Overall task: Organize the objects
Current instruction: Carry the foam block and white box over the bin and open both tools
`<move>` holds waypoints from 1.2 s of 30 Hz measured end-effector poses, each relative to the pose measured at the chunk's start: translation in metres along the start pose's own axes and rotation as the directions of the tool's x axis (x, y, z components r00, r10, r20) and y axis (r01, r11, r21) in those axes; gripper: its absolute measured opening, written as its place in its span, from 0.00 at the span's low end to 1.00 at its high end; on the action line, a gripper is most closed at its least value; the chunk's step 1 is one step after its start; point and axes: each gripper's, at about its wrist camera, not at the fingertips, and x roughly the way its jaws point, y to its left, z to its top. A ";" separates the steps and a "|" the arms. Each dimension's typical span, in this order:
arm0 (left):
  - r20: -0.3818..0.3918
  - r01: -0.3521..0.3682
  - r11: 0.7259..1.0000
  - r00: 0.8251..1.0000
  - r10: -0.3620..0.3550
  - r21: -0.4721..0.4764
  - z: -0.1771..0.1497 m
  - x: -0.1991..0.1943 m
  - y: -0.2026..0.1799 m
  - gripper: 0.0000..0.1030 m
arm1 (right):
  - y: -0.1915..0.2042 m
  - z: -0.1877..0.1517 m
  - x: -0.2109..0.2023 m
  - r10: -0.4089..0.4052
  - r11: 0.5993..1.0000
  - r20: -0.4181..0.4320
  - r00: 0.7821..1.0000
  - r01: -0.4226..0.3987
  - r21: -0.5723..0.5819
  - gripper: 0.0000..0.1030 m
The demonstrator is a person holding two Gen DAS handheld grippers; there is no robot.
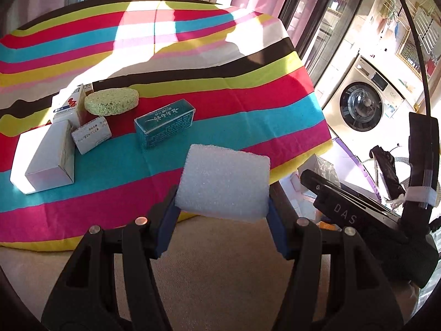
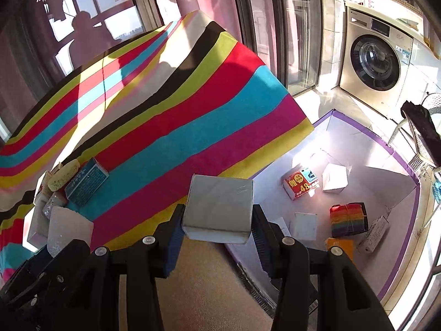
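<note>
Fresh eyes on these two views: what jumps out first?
The bright striped cloth covering the table fills both views. Close to each camera, the left gripper clamps a white foam block and the right gripper a grey box. The purple-edged bin beside the table holds several small boxes.

Left gripper (image 1: 222,207): tilted steeply downward, blue pads (image 1: 165,229) pressed against both sides of a white foam block (image 1: 224,186), carried clear of the surface. Right gripper (image 2: 217,226): likewise angled downward, jaws clamped on a grey-white box (image 2: 219,207), held aloft. Left gripper's black body also visible at lower left in the right wrist view.
</note>
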 end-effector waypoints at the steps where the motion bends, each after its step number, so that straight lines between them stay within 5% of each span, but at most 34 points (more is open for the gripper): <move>1: -0.006 -0.002 1.000 1.000 0.002 -0.004 -0.001 0.002 0.001 0.61 | 0.001 -0.001 0.000 0.000 1.000 -0.004 1.000 0.000 -0.006 0.46; 18: -0.058 -0.018 0.995 0.998 0.024 0.097 -0.003 0.010 -0.027 0.61 | -0.021 -0.018 -0.014 -0.052 0.998 -0.034 0.998 0.051 -0.030 0.46; 30: -0.128 0.149 0.979 0.983 -0.132 0.139 -0.006 0.026 -0.082 0.61 | -0.059 -0.032 -0.025 -0.176 0.984 -0.054 0.983 0.177 0.018 0.46; 33: -0.140 0.216 0.970 0.970 -0.200 0.111 -0.005 0.030 -0.087 0.61 | -0.071 -0.034 -0.027 -0.221 0.973 -0.056 0.974 0.224 0.056 0.46; 36: -0.162 0.326 0.944 0.936 -0.314 0.053 -0.003 0.037 -0.088 0.61 | -0.082 -0.036 -0.031 -0.260 0.958 -0.060 0.964 0.265 0.112 0.46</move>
